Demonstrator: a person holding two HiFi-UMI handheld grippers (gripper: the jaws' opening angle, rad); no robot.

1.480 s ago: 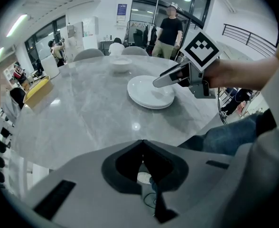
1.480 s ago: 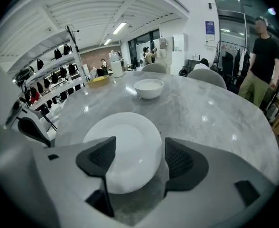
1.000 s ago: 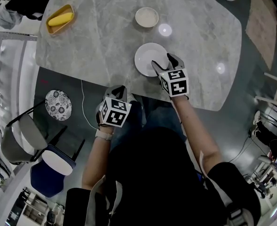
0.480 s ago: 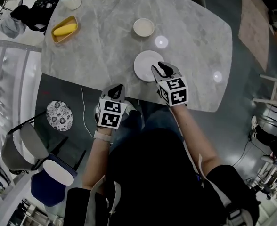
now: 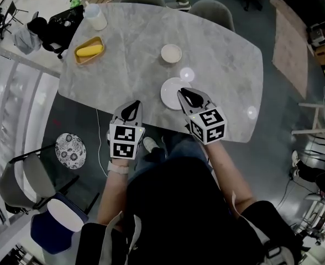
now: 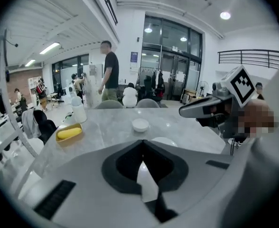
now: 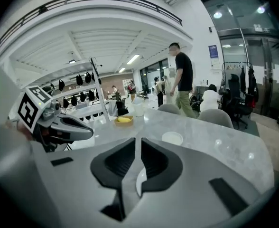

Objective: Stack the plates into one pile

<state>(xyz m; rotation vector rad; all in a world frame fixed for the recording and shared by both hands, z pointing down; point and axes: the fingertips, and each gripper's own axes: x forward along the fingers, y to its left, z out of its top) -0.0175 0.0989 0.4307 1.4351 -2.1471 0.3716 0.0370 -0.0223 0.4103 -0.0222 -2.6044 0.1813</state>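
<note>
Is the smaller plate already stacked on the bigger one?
No, the smaller plate sits apart from the bigger plate, with bare tabletop between them.

On the counter (image 5: 223, 54), the larger plate (image 5: 171, 90) lies between the left tongs (image 5: 132, 109) and the right tongs (image 5: 188, 96), just beside the right pair's tips. The smaller plate (image 5: 171, 53) sits beyond it. The tray (image 5: 89, 51) lies well ahead-left of the left tongs, with the jug (image 5: 95, 16) behind it.

Left hand-held gripper (image 5: 136, 104) and right hand-held gripper (image 5: 182, 93) rose; the right's jaws just closed, empty.
</note>
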